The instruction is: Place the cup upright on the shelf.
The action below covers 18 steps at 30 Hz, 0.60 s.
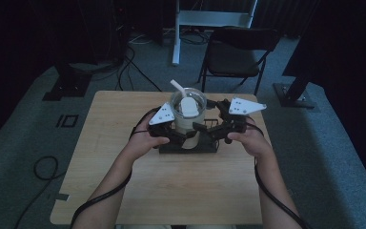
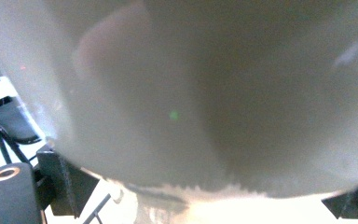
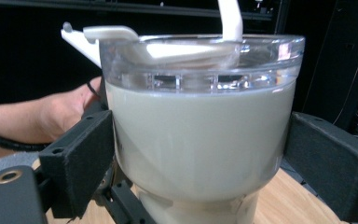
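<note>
Tumbler (image 1: 187,119), cream-coloured w/ clear lid (image 3: 200,58) and white straw (image 1: 176,87), stood upright on a black base (image 1: 188,147) near the table (image 1: 124,181) centre, toward its far edge. I had my left gripper (image 1: 183,136) pressed in from the left; its view was just blurred cream wall up close, so I couldn't tell whether those jaws clamped it. My right gripper (image 3: 200,154) came in from the right, jaws spread either side of the tumbler body: left pad just touching or nearly so, right pad w/ a slight gap, so not clamped. My left hand (image 3: 63,112) showed behind the tumbler in the right gripper view.
</note>
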### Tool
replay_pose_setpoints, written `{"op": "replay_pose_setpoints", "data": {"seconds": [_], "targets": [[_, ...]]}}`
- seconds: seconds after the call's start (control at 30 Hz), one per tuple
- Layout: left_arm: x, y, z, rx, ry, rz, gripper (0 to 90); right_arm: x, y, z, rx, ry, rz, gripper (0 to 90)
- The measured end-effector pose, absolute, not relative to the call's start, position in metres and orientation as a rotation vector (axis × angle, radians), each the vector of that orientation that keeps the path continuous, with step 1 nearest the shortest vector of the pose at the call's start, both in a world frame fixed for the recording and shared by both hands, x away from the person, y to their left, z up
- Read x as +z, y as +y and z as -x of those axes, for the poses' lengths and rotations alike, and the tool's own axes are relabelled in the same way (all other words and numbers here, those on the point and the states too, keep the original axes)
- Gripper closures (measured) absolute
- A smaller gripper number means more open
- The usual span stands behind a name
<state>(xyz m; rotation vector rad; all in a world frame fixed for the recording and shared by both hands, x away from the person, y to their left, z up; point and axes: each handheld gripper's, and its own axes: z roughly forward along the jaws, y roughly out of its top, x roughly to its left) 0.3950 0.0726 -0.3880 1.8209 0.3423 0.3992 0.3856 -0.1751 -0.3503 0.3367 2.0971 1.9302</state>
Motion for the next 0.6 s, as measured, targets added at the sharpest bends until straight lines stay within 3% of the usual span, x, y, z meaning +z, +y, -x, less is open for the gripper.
{"op": "replay_pose_setpoints", "data": {"seconds": [0.6], "targets": [[-0.390, 0.064, -0.440, 0.381, 0.382, -1.791, 9.6, -0.344, -0.180, -0.426, 1.958, 2.039, -0.420, 9.3]]}}
